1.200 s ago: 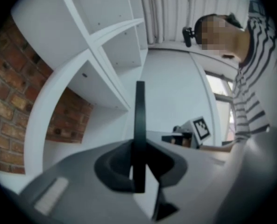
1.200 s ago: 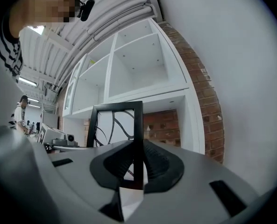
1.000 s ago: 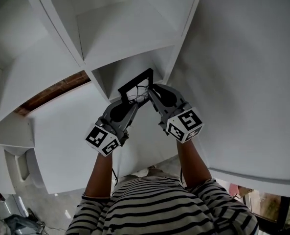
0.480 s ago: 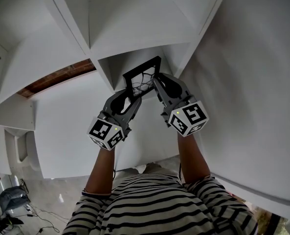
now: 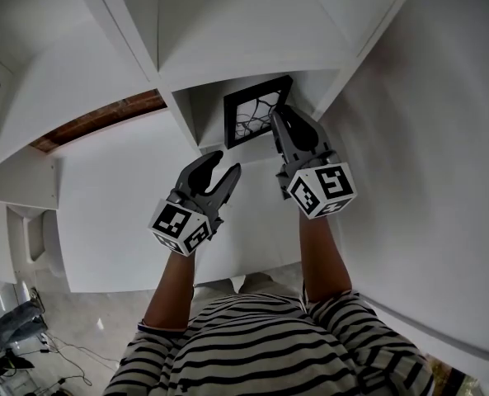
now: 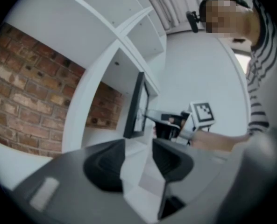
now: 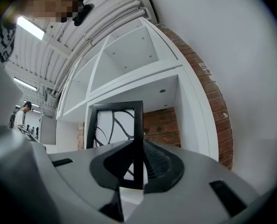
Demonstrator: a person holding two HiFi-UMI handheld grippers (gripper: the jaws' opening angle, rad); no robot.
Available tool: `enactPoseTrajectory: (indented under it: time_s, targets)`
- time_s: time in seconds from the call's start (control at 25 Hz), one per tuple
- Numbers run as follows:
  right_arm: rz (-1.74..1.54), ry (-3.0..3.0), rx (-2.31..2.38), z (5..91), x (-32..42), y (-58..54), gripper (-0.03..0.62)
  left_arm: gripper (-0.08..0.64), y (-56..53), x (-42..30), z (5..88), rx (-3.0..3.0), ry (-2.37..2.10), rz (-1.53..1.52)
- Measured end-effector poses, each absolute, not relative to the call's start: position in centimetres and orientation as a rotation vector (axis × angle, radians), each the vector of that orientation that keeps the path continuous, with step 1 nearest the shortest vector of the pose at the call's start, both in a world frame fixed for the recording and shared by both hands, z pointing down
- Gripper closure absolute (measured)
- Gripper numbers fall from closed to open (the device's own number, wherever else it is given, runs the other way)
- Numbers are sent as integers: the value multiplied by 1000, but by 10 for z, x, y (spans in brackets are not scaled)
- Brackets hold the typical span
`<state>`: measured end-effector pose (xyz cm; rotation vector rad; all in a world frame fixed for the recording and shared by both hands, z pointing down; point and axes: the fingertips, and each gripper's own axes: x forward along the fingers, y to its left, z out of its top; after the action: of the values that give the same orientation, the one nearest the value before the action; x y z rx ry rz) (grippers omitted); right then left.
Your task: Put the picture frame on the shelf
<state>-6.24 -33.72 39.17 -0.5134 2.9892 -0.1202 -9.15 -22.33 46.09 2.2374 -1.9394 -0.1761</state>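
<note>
Right fingers: we have them pressed together on the right-hand side rail of the black picture frame [image 7: 115, 129], one pad on each face of the rail.
Left fingers: we see them spread and opening, with nothing between them, only white board showing through the gap.
Right gripper [image 5: 281, 122]: it reaches into the compartment and is the only thing holding the frame.
Left gripper [image 5: 225, 165]: it hangs apart from the frame, lower and to the left in the head view, touching nothing.
Picture frame [image 5: 248, 118]: it stands upright inside a compartment of the white shelf [image 5: 178, 110], its front facing outward. In the left gripper view its lower edge [image 6: 137, 106] seems to sit on the compartment floor, though the right gripper view hides that edge behind its own jaws.
Surroundings: a brick wall [image 6: 21, 92] shows behind the open-backed compartments.
Done, as we judge it: the frame is carried in and set roughly in place.
Left to do, as we judge it: loosen the right pinch, check that the frame stands alone, and draw that gripper out.
</note>
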Motion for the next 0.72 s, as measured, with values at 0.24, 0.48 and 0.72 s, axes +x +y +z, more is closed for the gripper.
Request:
enactPoseTrajectory:
  time_s: [0.24, 0.48, 0.72]
  targets:
    - [-81, 2969, -607, 406, -74, -349, 532, 479, -226, -86, 464, 2276, -1899, -165]
    - [-7, 2953, -691, 408, -76, -348, 532, 554, -222, -67, 455, 2324, -1828, -166]
    - [68, 2942, -774, 414, -80, -351, 532, 554, -219, -63, 453, 2349, -1789, -187]
